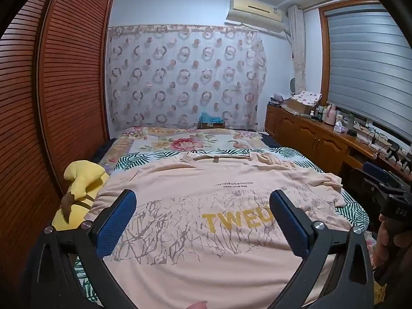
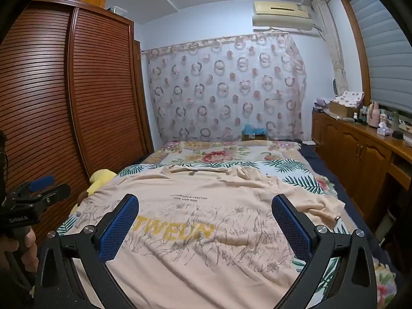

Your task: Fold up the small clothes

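Observation:
A peach T-shirt point(image 1: 195, 180) with yellow letters and a branch print lies spread flat, front up, on the bed; it also shows in the right wrist view point(image 2: 206, 190). Its collar points to the far side. Its right sleeve point(image 2: 316, 203) is rumpled. My left gripper point(image 1: 203, 200) is open and empty, hovering above the shirt's lower half. My right gripper point(image 2: 206, 203) is open and empty, hovering above the shirt's lower middle. Each gripper shows at the edge of the other's view.
The bed point(image 1: 188, 141) has a leaf-print sheet and a floral blanket. A yellow plush toy point(image 1: 82, 177) lies at the bed's left edge beside the slatted wardrobe point(image 1: 51, 90). A wooden cabinet point(image 2: 360, 149) with small items runs along the right wall.

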Action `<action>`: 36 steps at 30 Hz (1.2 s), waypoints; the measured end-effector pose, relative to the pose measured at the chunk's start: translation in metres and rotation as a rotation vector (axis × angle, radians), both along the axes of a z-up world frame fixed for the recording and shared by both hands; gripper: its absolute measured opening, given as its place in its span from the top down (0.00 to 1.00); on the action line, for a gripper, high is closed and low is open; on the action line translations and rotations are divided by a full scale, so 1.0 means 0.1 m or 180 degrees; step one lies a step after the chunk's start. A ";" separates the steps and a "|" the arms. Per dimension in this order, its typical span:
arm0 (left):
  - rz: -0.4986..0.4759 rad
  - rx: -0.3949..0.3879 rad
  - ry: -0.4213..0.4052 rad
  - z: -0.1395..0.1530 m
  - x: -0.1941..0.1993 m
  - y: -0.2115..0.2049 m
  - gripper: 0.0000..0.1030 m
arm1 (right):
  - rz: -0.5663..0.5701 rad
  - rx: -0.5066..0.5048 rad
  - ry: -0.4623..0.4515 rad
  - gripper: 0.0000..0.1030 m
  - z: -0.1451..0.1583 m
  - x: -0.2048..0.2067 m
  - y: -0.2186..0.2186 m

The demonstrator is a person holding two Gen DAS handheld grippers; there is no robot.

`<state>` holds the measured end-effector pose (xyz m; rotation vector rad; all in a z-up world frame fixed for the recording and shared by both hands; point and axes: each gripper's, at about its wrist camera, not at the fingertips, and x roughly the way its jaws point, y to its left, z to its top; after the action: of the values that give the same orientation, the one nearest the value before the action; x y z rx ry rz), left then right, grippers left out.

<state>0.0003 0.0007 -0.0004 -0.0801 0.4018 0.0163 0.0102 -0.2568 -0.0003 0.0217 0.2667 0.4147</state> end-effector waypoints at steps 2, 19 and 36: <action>-0.0013 -0.0026 0.0014 0.00 0.00 0.02 0.00 | -0.0001 0.0003 0.0005 0.00 0.00 0.00 0.00; 0.0022 0.0082 0.0002 0.00 -0.02 0.02 0.00 | -0.0006 -0.0022 -0.0005 0.00 0.00 -0.01 0.00; 0.0025 0.0110 -0.0001 -0.01 -0.02 0.02 0.00 | -0.0008 -0.0029 -0.0004 0.00 0.00 -0.02 0.02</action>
<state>-0.0018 0.0022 -0.0014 -0.0477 0.4007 0.0311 0.0083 -0.2546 -0.0001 0.0130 0.2673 0.4108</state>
